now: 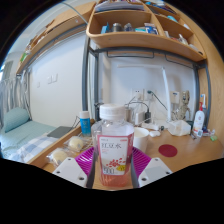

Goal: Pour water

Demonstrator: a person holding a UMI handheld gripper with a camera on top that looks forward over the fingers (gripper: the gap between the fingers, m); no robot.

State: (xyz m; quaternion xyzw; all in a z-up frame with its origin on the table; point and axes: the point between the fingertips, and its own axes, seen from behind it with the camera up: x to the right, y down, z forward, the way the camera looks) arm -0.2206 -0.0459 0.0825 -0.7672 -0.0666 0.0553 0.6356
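Note:
A clear plastic bottle (pixel 112 148) with a white cap and a pink and white label stands upright between my two fingers. My gripper (pixel 112 166) has its magenta pads (pixel 88 160) pressed against both sides of the bottle, so it is shut on it. The bottle is held above the wooden desk (pixel 185 150). A glass pitcher-like vessel (pixel 139 114) stands beyond the bottle, on the desk near the wall. A small red coaster (pixel 167 150) lies on the desk, right of the bottle.
A wooden shelf (pixel 140 40) with several items hangs above the desk. A white object (pixel 178 127) and a small bottle (pixel 199 120) stand at the desk's right. A bed (pixel 25 135) lies to the left. Pale items (pixel 75 145) sit on the desk's left.

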